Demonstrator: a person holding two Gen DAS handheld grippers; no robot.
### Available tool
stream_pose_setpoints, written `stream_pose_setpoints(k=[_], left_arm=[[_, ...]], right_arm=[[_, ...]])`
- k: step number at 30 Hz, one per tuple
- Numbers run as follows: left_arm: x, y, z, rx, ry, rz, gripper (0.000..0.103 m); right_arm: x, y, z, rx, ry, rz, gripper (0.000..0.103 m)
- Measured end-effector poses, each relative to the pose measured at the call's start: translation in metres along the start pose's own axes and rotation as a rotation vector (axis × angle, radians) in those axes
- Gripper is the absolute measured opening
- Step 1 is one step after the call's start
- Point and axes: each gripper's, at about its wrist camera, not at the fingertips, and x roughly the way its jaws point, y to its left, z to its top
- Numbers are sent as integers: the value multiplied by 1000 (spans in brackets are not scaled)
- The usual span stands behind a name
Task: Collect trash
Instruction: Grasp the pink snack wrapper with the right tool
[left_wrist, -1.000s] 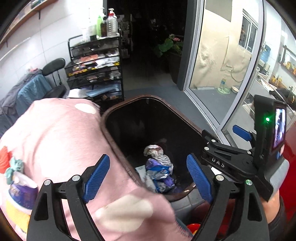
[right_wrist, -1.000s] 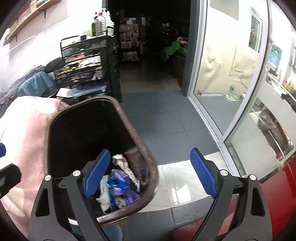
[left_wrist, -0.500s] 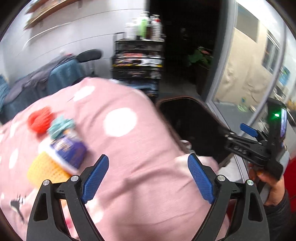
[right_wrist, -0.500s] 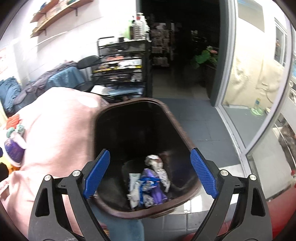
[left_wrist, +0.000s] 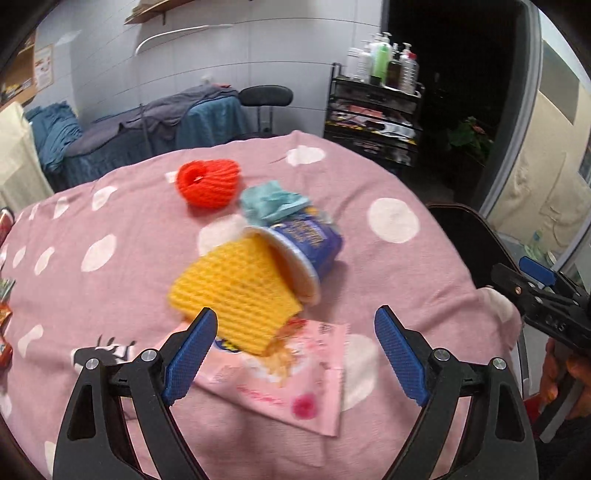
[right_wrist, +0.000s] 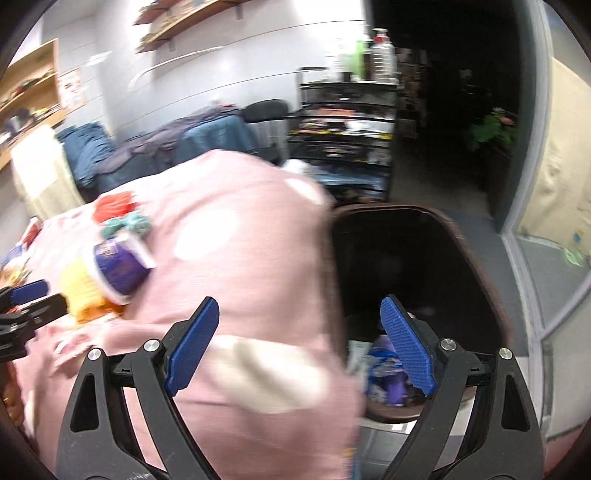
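On a pink polka-dot tablecloth (left_wrist: 110, 229) lies trash: a yellow foam net (left_wrist: 236, 291), a tipped purple cup (left_wrist: 310, 247) with teal tissue (left_wrist: 273, 203) behind it, a red foam net (left_wrist: 207, 181) and a pink wrapper (left_wrist: 288, 384). My left gripper (left_wrist: 295, 354) hangs open just short of the yellow net and over the wrapper, nothing between its fingers. My right gripper (right_wrist: 299, 350) is open too, over the table's right edge beside a dark brown bin (right_wrist: 424, 266) holding crumpled wrappers (right_wrist: 384, 373). The cup (right_wrist: 118, 266) shows at the left of the right wrist view.
The bin (left_wrist: 469, 236) stands at the table's right edge. More wrappers (left_wrist: 5, 325) lie at the table's far left. Behind are a black wire rack (left_wrist: 373, 122) with bottles, a chair (left_wrist: 266, 96), blue-draped furniture (left_wrist: 155, 129) and a glass door (right_wrist: 546, 184) on the right.
Both grippers swung left, away from the bin. The left view went from the bin's inside to the trash on the tablecloth; the right now straddles the table edge. Both stayed open.
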Motion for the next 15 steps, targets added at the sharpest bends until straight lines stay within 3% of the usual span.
stream_pose_setpoints(k=[6,11,15], left_arm=[[12,47,6,-90,27,4,85],[36,72,15,-97,78,1,82],[51,79,18,-81,124,-64,76]], right_arm=[[1,46,-3,-90,15,70,88],[-4,72,-6,-144,19,102,88],[-4,80,-4,-163,19,119,88]])
